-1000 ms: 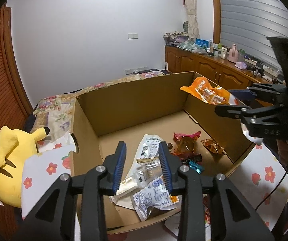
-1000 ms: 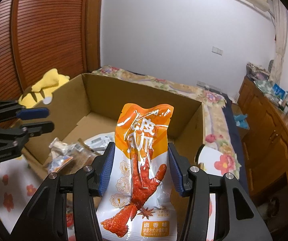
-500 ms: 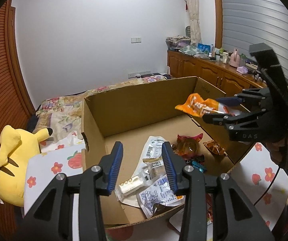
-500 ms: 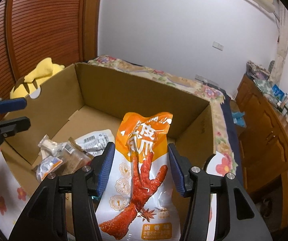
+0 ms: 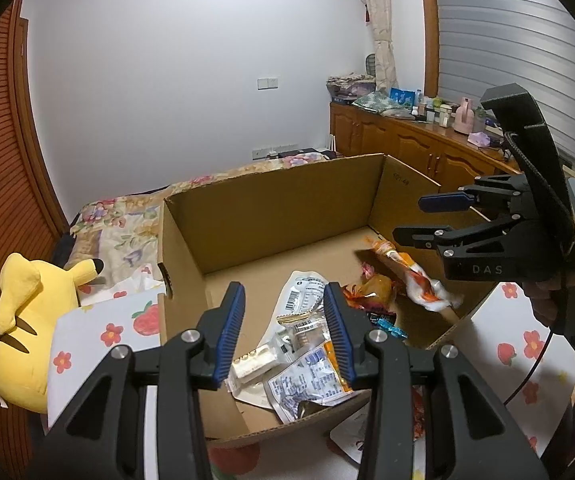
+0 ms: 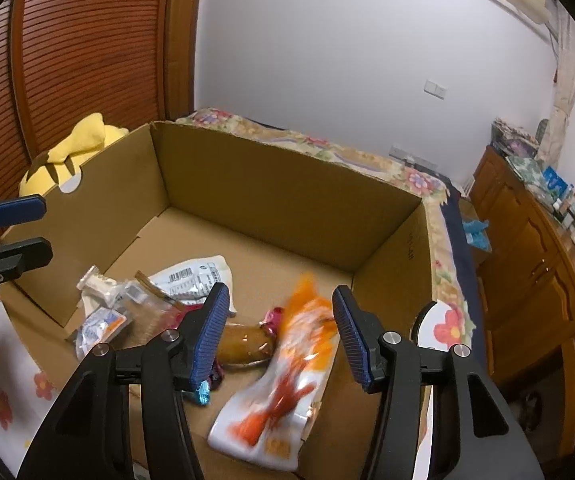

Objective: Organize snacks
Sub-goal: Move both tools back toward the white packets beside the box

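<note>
Snacks lie in the open cardboard box (image 5: 271, 216), and the orange-and-white chicken-foot pouch (image 6: 287, 376) has just joined them. Half a second ago that pouch stood upright between the pads of the right tool (image 6: 279, 336), above the box; now it is blurred and loose below the tool, slanting against the near right corner of the box floor, touching neither pad. In the left wrist view the same pouch (image 5: 407, 276) shows as a streak under the right tool (image 5: 427, 220), beside a brown sausage pack (image 5: 375, 292) with a pink end. The right tool's blue pads stand apart, a little wider than before, with nothing gripped.

The left tool (image 5: 283, 336) hovers over the near left part of the box; its jaws have just been opening slightly and stand apart, empty. Beneath it lie a white barcode pouch (image 5: 305, 292), a clear pack of pale biscuits (image 5: 253, 360) and a small white packet with blue print (image 5: 311, 384); these lie as they did earlier.

Outside the box, a yellow plush toy (image 5: 27, 320) rests at the left on the flowered cloth (image 5: 99, 332), where it was before. A person's hand (image 5: 559, 300) grips the right tool's handle.
</note>
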`<state>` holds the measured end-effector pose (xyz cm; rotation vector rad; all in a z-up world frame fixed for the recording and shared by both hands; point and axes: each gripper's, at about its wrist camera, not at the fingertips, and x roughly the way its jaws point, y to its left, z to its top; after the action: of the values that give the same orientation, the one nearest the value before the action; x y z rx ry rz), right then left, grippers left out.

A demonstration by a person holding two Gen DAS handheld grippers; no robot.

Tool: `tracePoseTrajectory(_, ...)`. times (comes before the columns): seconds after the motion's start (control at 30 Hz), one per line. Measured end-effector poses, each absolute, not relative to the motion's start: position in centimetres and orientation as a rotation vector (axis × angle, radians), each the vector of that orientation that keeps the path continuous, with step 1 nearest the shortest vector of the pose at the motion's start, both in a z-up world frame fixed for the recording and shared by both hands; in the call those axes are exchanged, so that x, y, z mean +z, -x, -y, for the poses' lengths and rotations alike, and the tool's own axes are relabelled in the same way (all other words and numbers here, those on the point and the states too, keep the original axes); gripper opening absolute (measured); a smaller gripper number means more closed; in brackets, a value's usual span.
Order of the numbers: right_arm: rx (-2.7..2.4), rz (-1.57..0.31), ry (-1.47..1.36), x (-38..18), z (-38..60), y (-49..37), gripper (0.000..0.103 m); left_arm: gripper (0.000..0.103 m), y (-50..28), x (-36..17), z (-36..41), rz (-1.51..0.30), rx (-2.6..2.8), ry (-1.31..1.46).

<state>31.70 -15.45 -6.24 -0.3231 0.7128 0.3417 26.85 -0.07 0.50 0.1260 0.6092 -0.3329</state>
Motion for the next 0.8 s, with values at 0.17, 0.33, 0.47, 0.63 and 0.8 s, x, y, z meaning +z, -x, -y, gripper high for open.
tracePoseTrajectory(0.17, 0.353, -0.701, 0.316, -6.0, 15.5, -30.9, 0.054, 0.041, -26.5, 0.6, 0.0, -0.604, -0.335, -0.123)
tracePoseTrajectory(0.33, 0.373, -0.671, 0.291, -5.4, 15.8, -29.2, 0.055, 0.042, -25.6, 0.8, 0.2, -0.595, -0.337, -0.125)
tracePoseTrajectory(0.47, 0.392, -0.639, 0.277, -4.7, 15.9, -27.2, 0.055, 0.043, -24.8, 0.9, 0.5, -0.588, -0.342, -0.128)
tracePoseTrajectory(0.63, 0.413, -0.6, 0.257, -3.6, 16.3, -24.2, 0.055, 0.045, -23.3, 1.2, 0.8, -0.58, -0.352, -0.128)
tracePoseTrajectory(0.8, 0.424, -0.576, 0.234, -3.1, 16.6, -21.7, 0.056, 0.048, -21.7, 0.8, 1.1, -0.582, -0.362, -0.128)
